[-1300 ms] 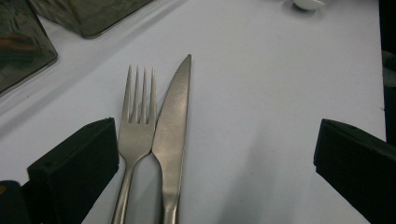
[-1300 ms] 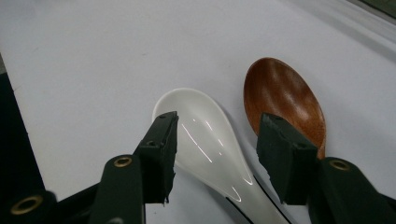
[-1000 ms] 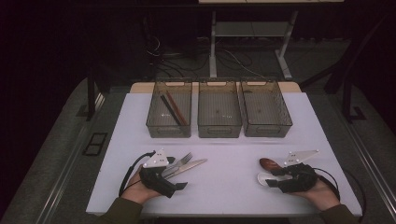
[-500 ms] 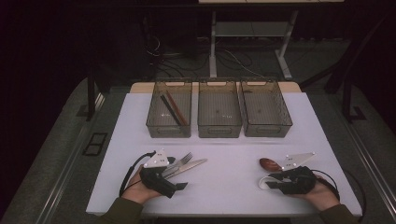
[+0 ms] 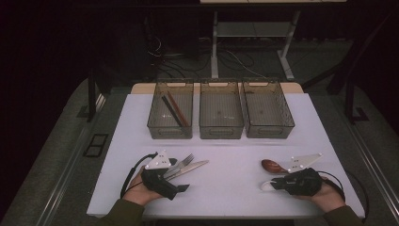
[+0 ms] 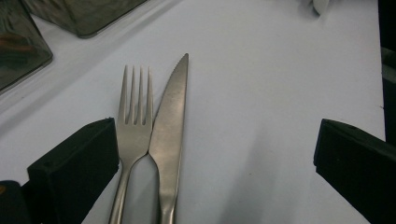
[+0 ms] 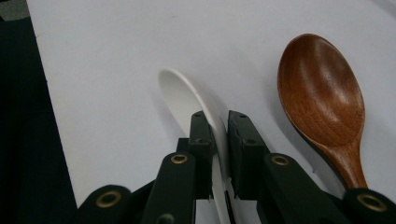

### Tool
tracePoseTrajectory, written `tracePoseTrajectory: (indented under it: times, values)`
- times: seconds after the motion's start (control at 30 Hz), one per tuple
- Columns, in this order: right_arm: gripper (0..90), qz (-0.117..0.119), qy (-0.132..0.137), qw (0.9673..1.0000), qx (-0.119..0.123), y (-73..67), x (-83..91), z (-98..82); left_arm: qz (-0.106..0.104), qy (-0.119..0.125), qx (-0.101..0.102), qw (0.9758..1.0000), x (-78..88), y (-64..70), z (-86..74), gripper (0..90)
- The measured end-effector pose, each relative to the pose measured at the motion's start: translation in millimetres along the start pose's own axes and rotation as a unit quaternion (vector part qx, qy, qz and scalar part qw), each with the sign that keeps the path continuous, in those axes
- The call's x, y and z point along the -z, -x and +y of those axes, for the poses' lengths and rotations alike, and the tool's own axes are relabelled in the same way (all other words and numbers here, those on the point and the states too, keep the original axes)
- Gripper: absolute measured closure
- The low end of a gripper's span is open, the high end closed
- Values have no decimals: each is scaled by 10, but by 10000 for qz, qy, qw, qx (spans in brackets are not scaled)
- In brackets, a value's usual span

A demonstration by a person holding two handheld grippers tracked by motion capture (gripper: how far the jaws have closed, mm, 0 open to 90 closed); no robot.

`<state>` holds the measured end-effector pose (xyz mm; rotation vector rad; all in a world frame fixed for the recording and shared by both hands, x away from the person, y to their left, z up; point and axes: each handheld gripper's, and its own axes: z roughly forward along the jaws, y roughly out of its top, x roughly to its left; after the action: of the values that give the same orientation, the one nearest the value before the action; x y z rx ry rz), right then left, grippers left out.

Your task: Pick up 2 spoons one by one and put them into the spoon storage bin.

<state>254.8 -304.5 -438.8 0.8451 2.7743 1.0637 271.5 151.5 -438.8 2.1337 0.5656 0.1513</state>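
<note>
Steel cutlery is lying at the left of the white table (image 5: 235, 160): a fork (image 6: 133, 126) and a knife (image 6: 169, 135) side by side, touching along their edges, tips pointing away from the person. The left gripper (image 5: 181, 176) is resting on the table around their handles, its jaws standing wide apart; in the left gripper view the fork is lying just beside one jaw, with bare table between the knife and the other, so nothing is being pinched.

Farther back, three clear bins are sitting in a row. The left bin (image 5: 155, 123) is holding dark and reddish chopsticks (image 5: 173, 110) laid lengthwise; the middle bin (image 5: 221, 129) and the right bin (image 5: 287, 123) are standing beside it.

At the right, the right gripper (image 5: 273, 185) is lying low on the table in the person's hand. Its jaws have just been closing, and they are now clamping a white spoon (image 7: 187, 95) by its edge, the pale bowl sticking out ahead of the pads and resting on the table. A brown wooden spoon (image 7: 322, 98) is lying just beside it, bowl up, apart from the white one and outside the jaws.
</note>
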Motion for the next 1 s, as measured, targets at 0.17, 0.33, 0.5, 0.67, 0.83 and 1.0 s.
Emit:
tracePoseTrajectory:
  times: [0.17, 0.33, 0.5, 0.67, 0.83, 1.0]
  values:
    - [820, 6, 37, 10000, -1, -6, 9, -15, 39, 99, 58, 9999, 20, 9, 1, 0]
    - [825, -19, 30, 10000, 41, -21, 16, -9, 80, 64, 103, 9999, 24, -18, -27, 0]
    - [826, -99, 74, 9999, 69, -22, 26, 20, 64, 55, 82, 9999, 27, -14, -27, 0]
    - [827, -158, 91, 9997, 134, -56, 14, 66, 78, 22, 89, 9999, 27, -15, -39, 0]
    - [827, -227, 257, 9994, 38, -73, 38, 113, 60, 24, 79, 9999, 12, -7, -32, 0]
    - [827, -279, 347, 9990, -38, -81, 43, 167, 76, 24, 63, 9999, 30, 5, -43, 0]
